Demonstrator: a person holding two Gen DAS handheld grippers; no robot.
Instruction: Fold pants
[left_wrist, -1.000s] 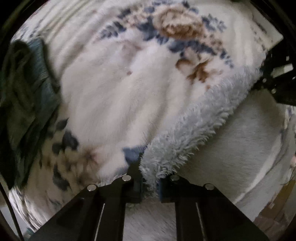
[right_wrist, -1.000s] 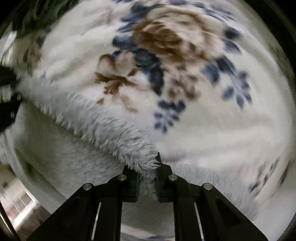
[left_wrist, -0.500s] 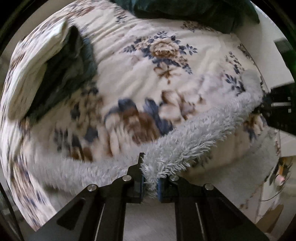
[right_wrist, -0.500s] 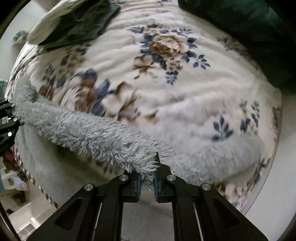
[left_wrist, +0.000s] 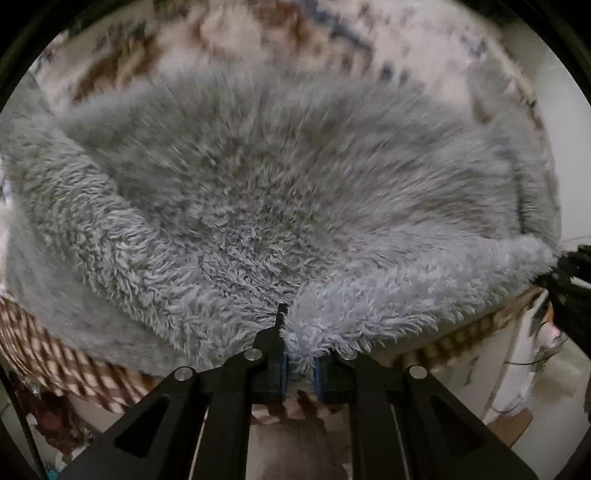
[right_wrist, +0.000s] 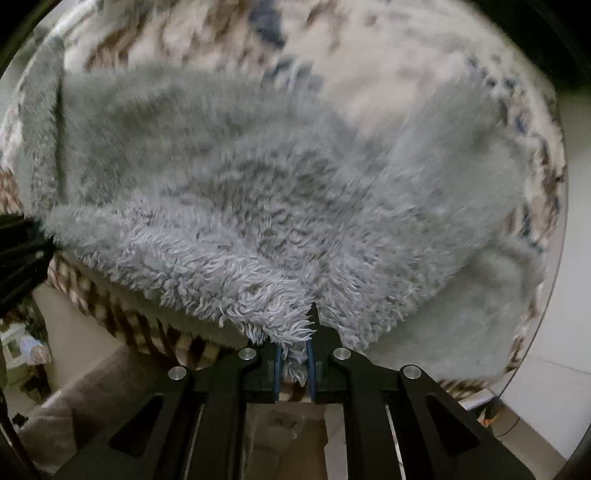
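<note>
Left wrist view: left gripper clamped on fluffy grey pants hem; garment spread over floral bed cover, reaching near bed edge.

Right wrist view: right gripper pinching other corner of same edge. Judged soft, light, floppy, thick pile; grip at corners, keep edge taut.

floral bedspread motion-blurred, edges cropped
</note>
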